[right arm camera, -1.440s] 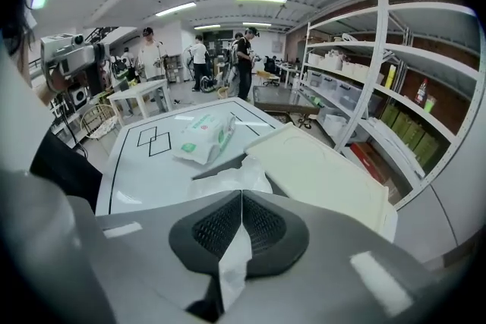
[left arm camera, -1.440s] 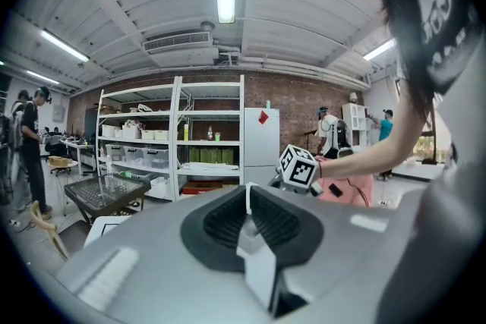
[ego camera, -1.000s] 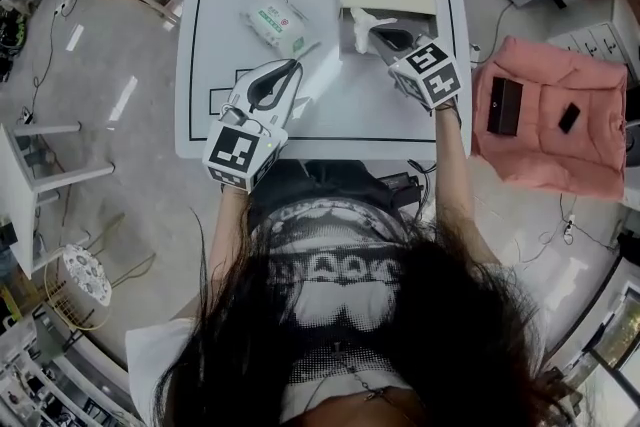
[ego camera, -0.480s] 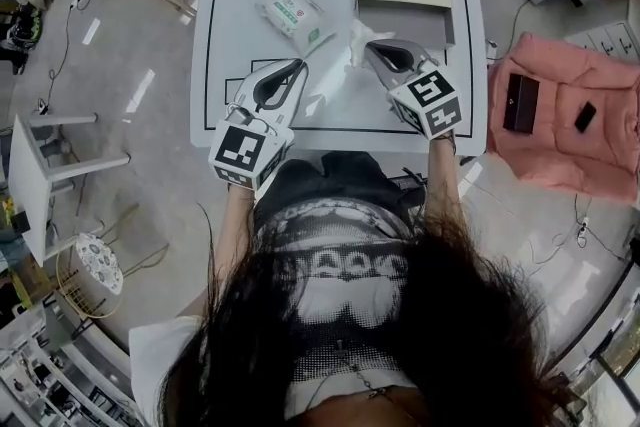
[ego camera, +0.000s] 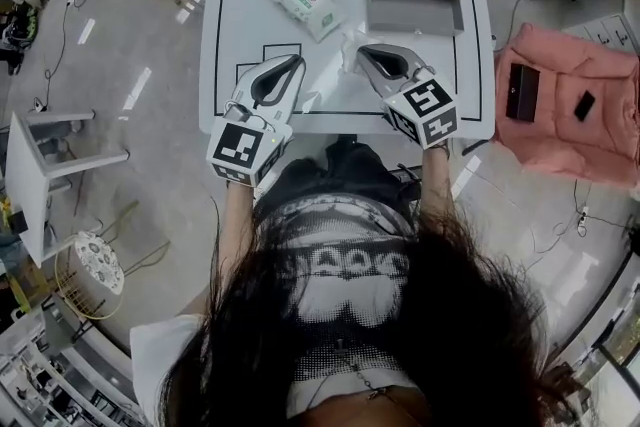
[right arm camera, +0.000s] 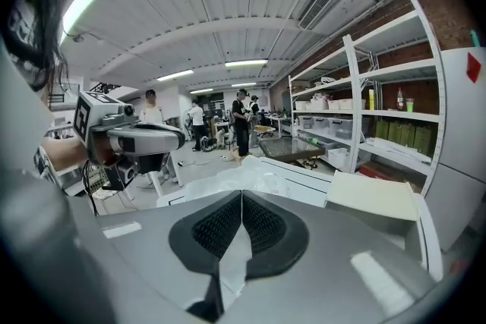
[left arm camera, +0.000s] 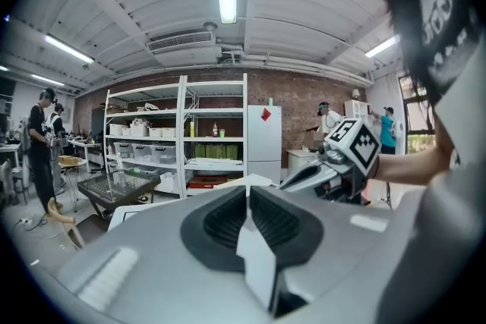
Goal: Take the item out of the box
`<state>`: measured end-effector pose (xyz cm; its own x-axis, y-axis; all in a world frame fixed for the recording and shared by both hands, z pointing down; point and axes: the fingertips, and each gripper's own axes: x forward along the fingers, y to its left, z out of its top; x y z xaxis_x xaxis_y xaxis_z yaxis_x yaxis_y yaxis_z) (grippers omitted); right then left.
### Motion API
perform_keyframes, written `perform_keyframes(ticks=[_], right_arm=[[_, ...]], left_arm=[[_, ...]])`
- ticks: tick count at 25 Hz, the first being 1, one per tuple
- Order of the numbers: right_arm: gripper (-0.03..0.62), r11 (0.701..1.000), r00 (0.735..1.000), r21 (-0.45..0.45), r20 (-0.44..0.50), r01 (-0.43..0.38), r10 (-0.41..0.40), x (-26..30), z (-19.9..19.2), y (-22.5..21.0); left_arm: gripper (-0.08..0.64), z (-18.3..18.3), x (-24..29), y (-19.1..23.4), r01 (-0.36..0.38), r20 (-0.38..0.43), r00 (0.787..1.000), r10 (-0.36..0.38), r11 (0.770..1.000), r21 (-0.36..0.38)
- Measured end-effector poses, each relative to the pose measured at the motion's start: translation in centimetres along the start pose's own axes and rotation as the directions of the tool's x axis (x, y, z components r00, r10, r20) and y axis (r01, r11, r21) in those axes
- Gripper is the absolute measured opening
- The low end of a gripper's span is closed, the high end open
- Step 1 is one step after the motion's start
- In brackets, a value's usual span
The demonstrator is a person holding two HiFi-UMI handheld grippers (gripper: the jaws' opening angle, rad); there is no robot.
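Near the front edge of the surface (ego camera: 225, 35), my left claw (ego camera: 296, 63) and right claw (ego camera: 363, 51) are each pinching the same plastic sheet (ego camera: 335, 67); the open box (ego camera: 412, 12) is sitting at the far-right corner.

white tee, dark hair, two grey grippers
long dark hair (ego camera: 440, 335) at 6 o'clock over a short-sleeved tee (ego camera: 340, 300) with black halftone print; left gripper (ego camera: 296, 65) and right gripper (ego camera: 362, 53): pale grey shells, black ribbed pads (left arm camera: 222, 222), black-and-white marker cubes (ego camera: 243, 152).

White table (ego camera: 250, 20), black lines (ego camera: 221, 25); grey box (ego camera: 415, 13); translucent bag (ego camera: 335, 75)
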<state>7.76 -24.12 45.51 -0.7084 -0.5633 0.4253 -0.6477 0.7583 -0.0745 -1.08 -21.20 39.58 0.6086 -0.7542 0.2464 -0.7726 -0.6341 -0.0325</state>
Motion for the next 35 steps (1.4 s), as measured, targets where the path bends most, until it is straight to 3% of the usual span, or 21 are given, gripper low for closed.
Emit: perform_keyframes(ticks=[18, 35], right_arm=[[0.009, 0.992, 0.994, 0.070, 0.014, 0.107, -0.108, -1.0, -0.9, 12.3], [0.009, 0.993, 0.993, 0.055, 0.051, 0.106, -0.109, -2.6, -1.2, 17.5]], left_arm=[[0.000, -3.0, -12.3, 0.4, 0.044, 0.024, 0.999, -0.044, 0.999, -0.005], [0.000, -3.9, -17.0, -1.2, 0.040, 0.053, 0.998, -0.040, 0.999, 0.002]])
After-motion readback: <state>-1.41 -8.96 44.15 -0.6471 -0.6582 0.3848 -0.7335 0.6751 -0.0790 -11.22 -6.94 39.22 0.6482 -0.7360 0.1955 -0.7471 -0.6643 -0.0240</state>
